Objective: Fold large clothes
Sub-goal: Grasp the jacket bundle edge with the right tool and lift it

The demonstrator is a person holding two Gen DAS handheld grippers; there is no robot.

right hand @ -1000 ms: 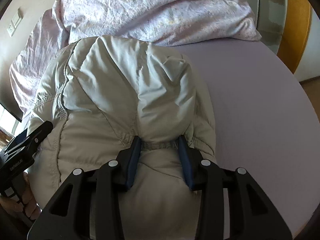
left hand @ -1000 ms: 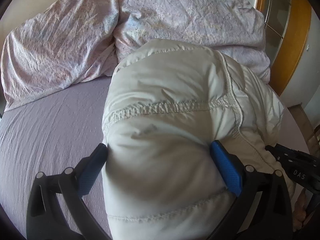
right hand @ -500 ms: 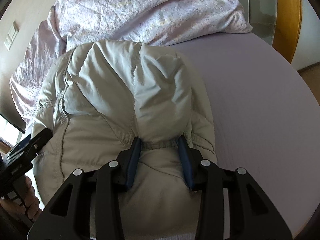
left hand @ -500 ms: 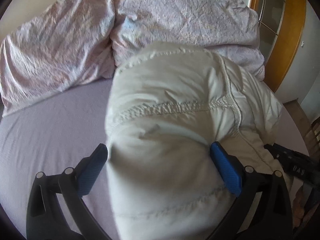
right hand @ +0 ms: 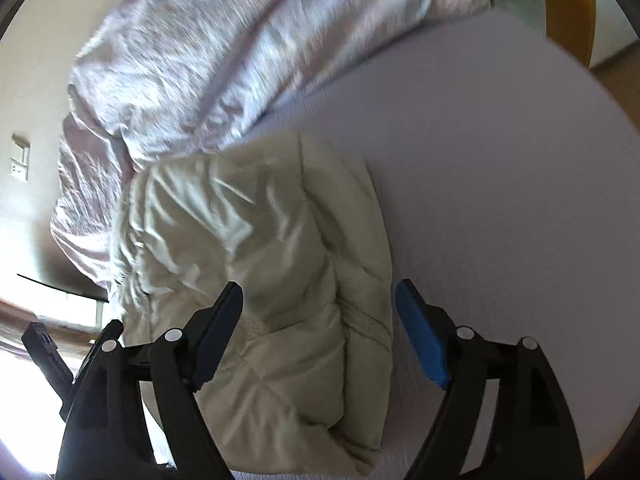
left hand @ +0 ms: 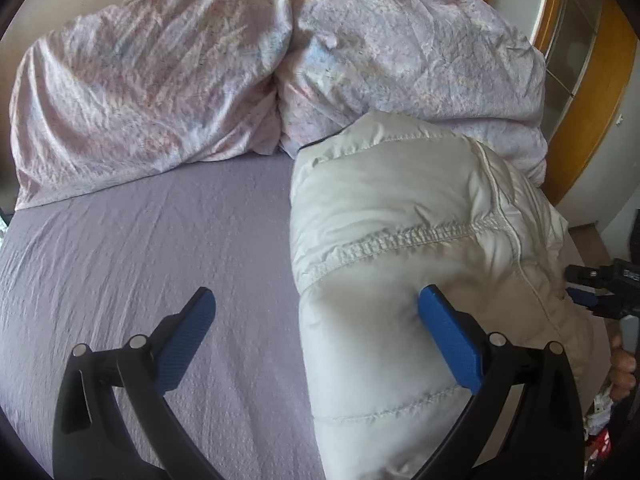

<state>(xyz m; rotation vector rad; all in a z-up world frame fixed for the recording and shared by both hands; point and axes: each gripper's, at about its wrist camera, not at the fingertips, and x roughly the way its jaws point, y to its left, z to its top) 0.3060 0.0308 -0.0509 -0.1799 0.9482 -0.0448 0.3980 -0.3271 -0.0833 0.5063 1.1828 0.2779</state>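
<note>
A cream quilted puffer jacket lies folded in a bundle on the lilac bed sheet. My left gripper is open, its right finger against the jacket's left part and its left finger over bare sheet. In the right wrist view the jacket lies below my right gripper, which is open and lifted clear of it. The right gripper also shows at the right edge of the left wrist view.
Two crumpled floral pillows or duvet folds lie at the head of the bed, touching the jacket's far end. A wooden wardrobe frame stands to the right. A wall socket is on the left wall.
My right gripper has opened, let go of the jacket and pulled up and back. My left gripper has shifted left, so the jacket now sits to its right side rather than between the fingers.
</note>
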